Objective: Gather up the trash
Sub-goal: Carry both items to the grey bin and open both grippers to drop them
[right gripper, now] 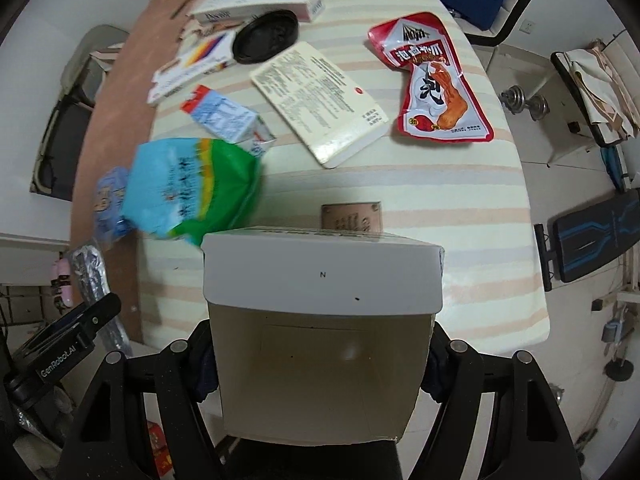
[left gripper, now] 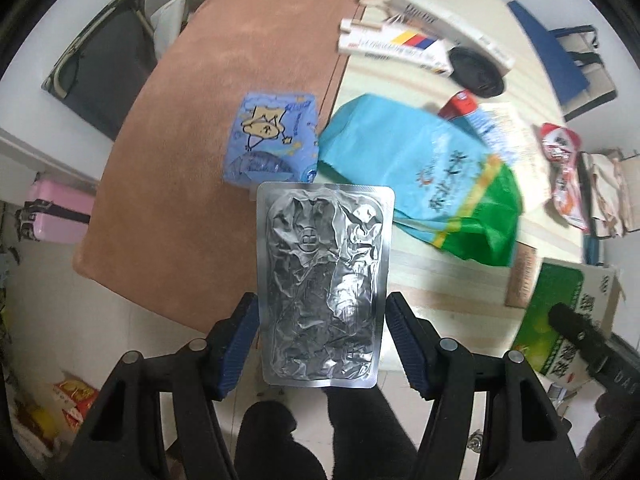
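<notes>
My left gripper (left gripper: 322,312) is shut on a crumpled silver foil blister pack (left gripper: 324,280), held upright above the table's near edge. My right gripper (right gripper: 320,354) is shut on an open cardboard box (right gripper: 320,320); its white flap faces away and its inside shows empty. The box's green printed side shows in the left wrist view (left gripper: 560,320). The foil pack shows at the far left of the right wrist view (right gripper: 90,268). Loose trash lies on the table: a blue-green bag (right gripper: 192,188), a red snack wrapper (right gripper: 436,80), a small carton (right gripper: 224,116).
The striped table (right gripper: 400,184) carries a brown mat (left gripper: 224,92), a blue tissue pack (left gripper: 272,140), a white booklet (right gripper: 320,100), a black lid (right gripper: 266,36) and long boxes (right gripper: 256,4). Chairs, a pink case (left gripper: 56,216) and a weight bench (right gripper: 592,232) stand around it.
</notes>
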